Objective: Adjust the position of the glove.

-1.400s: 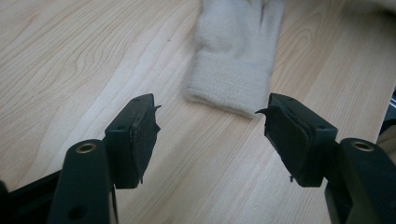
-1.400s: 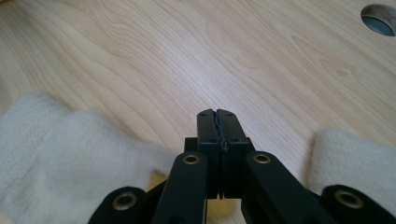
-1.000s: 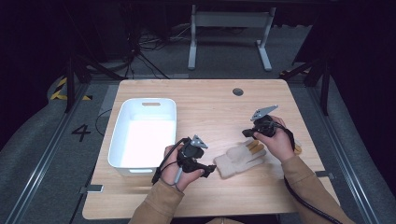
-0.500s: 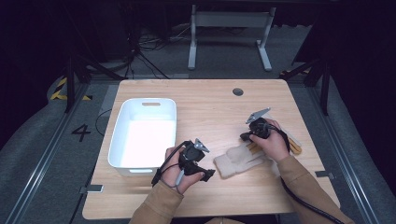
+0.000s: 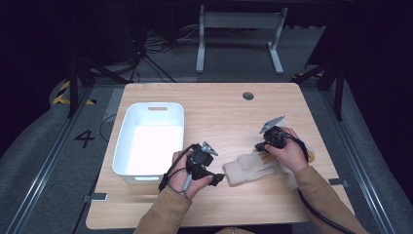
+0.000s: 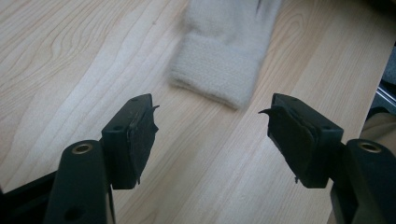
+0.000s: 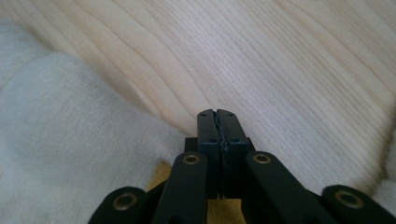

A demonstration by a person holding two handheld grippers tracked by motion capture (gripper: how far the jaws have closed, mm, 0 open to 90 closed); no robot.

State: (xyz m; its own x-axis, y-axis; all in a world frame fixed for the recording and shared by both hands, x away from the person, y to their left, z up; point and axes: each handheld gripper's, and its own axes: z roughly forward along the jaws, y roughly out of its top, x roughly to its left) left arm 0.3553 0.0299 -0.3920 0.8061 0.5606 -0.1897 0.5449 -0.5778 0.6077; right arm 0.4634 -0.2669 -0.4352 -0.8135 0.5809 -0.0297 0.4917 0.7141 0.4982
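A: What's changed with the glove [image 5: 251, 168]?

B: It now lies flatter on the tabletop [image 5: 219, 112], between the two hands, cuff end toward the left gripper [image 5: 214, 179]. A second ago the right gripper [image 5: 261, 146] sat farther toward the far edge; it has come in over the fingers end of the glove

A: Is either one holding it?

B: The left gripper's jaws stand apart with nothing between them; they have just been closing a little, and the cuff [image 6: 212, 74] lies ahead of them, not yet reached. The right gripper [image 7: 218, 115] is fully closed, tips together over bare wood beside the fabric, gripping nothing that I can see

A: So, next?

B: Probably the left one takes the cuff, maybe for the white bin [image 5: 127, 146] beside it
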